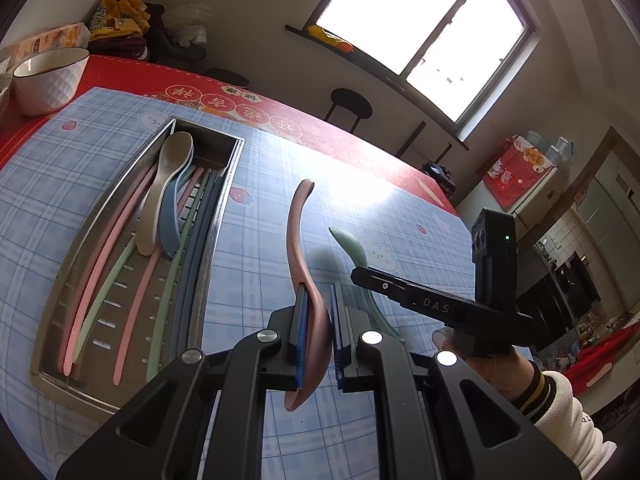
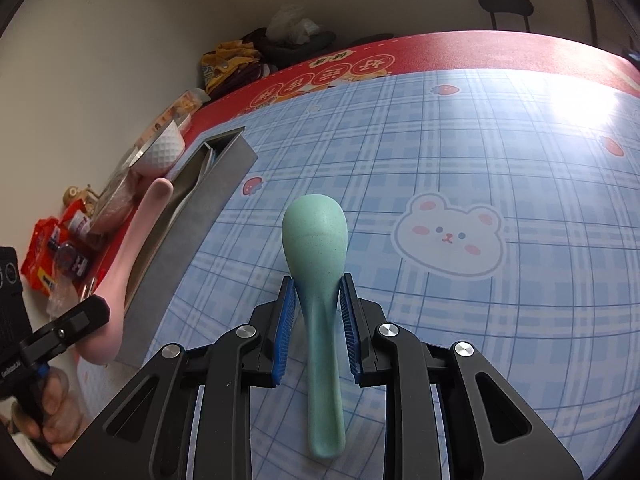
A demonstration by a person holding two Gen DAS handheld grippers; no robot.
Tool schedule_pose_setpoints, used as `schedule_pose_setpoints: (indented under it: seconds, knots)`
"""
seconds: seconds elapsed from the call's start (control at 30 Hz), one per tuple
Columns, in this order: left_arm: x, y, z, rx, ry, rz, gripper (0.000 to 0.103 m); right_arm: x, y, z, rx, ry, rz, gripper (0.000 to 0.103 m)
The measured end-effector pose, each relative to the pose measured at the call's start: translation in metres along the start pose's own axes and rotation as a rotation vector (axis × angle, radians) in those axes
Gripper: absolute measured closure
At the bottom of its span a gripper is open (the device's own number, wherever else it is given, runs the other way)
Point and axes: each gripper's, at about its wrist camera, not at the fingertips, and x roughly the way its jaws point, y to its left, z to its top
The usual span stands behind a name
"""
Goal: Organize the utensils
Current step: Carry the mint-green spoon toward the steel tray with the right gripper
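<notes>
While its jaws are nearly closed, the left gripper (image 1: 316,336) clamps a pink spoon (image 1: 304,264) near the bowl, just right of the steel tray (image 1: 224,184). The right gripper (image 2: 316,320), jaws a little wider, pinches a green spoon (image 2: 316,248), farther right of the tray, above the table (image 2: 500,320).

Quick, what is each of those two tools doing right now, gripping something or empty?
Left tool: closed on the pink spoon, held edge-on above the table.
Right tool: closed on the green spoon, bowl pointing forward.
</notes>
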Motion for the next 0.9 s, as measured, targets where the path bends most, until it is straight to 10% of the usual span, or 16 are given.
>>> schedule_pose_setpoints:
  seconds: [0.9]
  knots:
    - [-0.003,0.009,-0.002,-0.014,-0.008,-0.039,0.093,-0.006,0.032,-0.024,-0.285,0.057,-0.229,0.079]
